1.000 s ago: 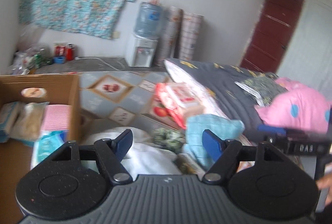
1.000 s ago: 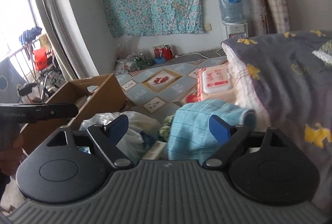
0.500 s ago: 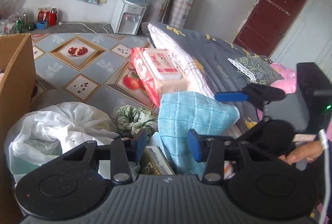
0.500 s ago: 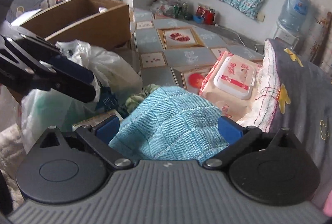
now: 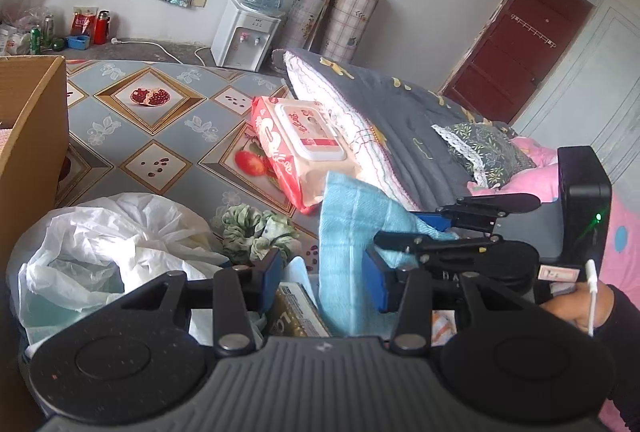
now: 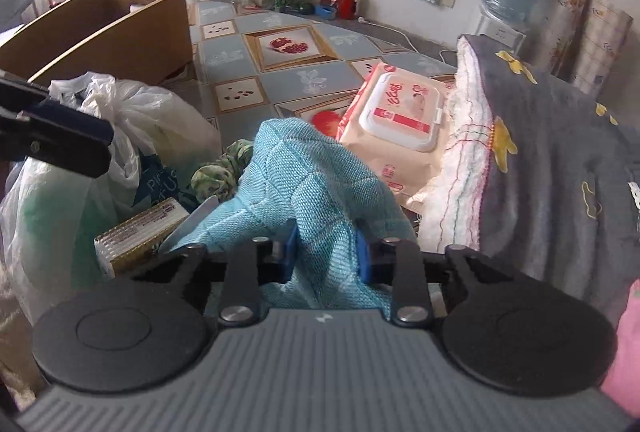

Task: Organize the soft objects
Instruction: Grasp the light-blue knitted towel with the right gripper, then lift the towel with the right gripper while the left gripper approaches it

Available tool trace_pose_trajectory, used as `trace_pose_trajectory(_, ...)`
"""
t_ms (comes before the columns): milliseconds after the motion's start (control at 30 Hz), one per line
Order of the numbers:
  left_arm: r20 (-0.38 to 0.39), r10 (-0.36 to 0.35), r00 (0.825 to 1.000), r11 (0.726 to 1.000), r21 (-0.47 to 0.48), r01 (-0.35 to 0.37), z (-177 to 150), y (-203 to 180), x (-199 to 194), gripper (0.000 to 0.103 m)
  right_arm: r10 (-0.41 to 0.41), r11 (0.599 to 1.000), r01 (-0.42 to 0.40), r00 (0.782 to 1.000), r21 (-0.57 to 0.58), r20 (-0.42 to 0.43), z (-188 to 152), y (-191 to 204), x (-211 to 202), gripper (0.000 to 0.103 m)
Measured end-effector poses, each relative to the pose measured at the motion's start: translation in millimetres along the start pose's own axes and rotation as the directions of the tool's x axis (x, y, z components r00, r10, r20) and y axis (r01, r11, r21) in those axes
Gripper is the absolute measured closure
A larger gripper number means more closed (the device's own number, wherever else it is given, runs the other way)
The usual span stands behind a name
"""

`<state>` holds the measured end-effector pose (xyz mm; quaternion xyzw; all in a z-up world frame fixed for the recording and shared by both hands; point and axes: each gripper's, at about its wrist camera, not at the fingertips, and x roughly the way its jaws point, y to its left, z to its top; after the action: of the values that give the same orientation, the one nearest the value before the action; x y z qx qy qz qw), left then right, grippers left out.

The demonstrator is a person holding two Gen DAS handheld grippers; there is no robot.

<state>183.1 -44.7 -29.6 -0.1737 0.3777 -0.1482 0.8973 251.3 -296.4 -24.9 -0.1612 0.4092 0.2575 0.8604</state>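
Observation:
A light blue knitted towel (image 6: 304, 176) stands bunched up on the patterned floor mat, beside the grey blanket. My right gripper (image 6: 326, 254) has its jaws closing, and both blue pads press into the towel's lower fold. The left wrist view shows that gripper (image 5: 404, 230) clamped on the towel (image 5: 352, 228) from the right. My left gripper (image 5: 324, 280) hovers low over the pile, partly open. The towel's near edge and a gold box (image 5: 296, 316) show between its fingers, and no pad presses on them. One left finger (image 6: 72, 144) hangs over the white bag.
A wet-wipes pack (image 6: 400, 116) leans on the grey blanket (image 6: 560, 160). A green scrunchie (image 5: 256, 228) and a white plastic bag (image 5: 112, 236) lie left of the towel. An open cardboard box (image 6: 112, 28) stands at the left, a water dispenser (image 5: 248, 36) by the wall.
My right gripper dropped onto the blue towel and its jaws went from wide open to clamped on it. The left gripper came down over the pile and narrowed.

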Motion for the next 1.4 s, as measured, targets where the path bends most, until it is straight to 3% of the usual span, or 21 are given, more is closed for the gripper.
trace_pose_trajectory(167,0.010,-0.033,0.999,0.999,0.012,0.033,-6,-3,-11,0.059,0.016,0.985,-0.027,0.998,0.168,0.067,8,-22,-32,0.089)
trace_pose_trajectory(333,0.022,-0.081,0.996,0.996,0.041,0.080,-7,-14,-15,0.059,0.054,0.924,-0.117,0.982,0.363,0.179,11,-42,-69,0.090)
trace_pose_trajectory(467,0.028,-0.102,0.994,0.993,0.065,0.100,-9,-23,-15,0.059,0.013,0.907,-0.108,0.973,0.407,0.231,9,-38,-84,0.090)
trace_pose_trajectory(600,0.015,-0.111,0.994,0.992,0.067,0.110,-11,-26,-10,0.059,0.074,0.876,-0.194,0.959,0.442,0.274,11,-37,-93,0.090)
trace_pose_trajectory(767,0.010,-0.094,0.996,0.994,0.063,0.093,-14,-21,-23,0.059,0.195,0.803,-0.359,0.913,0.476,0.358,18,-38,-109,0.090)
trace_pose_trajectory(900,0.022,-0.048,0.999,0.997,0.063,0.046,-18,-6,-52,0.059,0.343,0.671,-0.541,0.833,0.508,0.434,18,-35,-101,0.090)
trace_pose_trajectory(967,0.033,-0.009,0.999,0.998,0.061,0.007,-18,1,-62,0.059,0.367,0.615,-0.570,0.818,0.544,0.442,11,-35,-86,0.090)
trace_pose_trajectory(1033,0.044,0.013,0.999,0.998,0.056,-0.016,-17,6,-66,0.059,0.365,0.571,-0.554,0.832,0.605,0.418,-2,-40,-60,0.090)
trace_pose_trajectory(1100,0.038,0.024,0.999,0.999,0.046,-0.025,-14,8,-62,0.059,0.338,0.563,-0.483,0.875,0.670,0.347,-18,-45,-28,0.090)
trace_pose_trajectory(1133,0.034,0.024,0.999,0.998,0.049,-0.025,-12,7,-58,0.059,0.305,0.582,-0.423,0.905,0.694,0.295,-27,-46,-13,0.090)
trace_pose_trajectory(1200,0.025,0.029,0.999,0.997,0.069,-0.031,-10,2,-46,0.059,0.263,0.601,-0.347,0.937,0.720,0.232,-40,-50,6,0.090)
trace_pose_trajectory(1267,0.012,0.041,0.999,0.994,0.101,-0.042,-9,-7,-30,0.062,0.241,0.617,-0.322,0.946,0.718,0.218,-44,-51,11,0.090)
trace_pose_trajectory(1400,-0.030,0.067,0.997,0.986,0.152,-0.062,-6,-21,6,0.067,0.191,0.720,-0.284,0.958,0.633,0.213,-35,-42,-1,0.089)
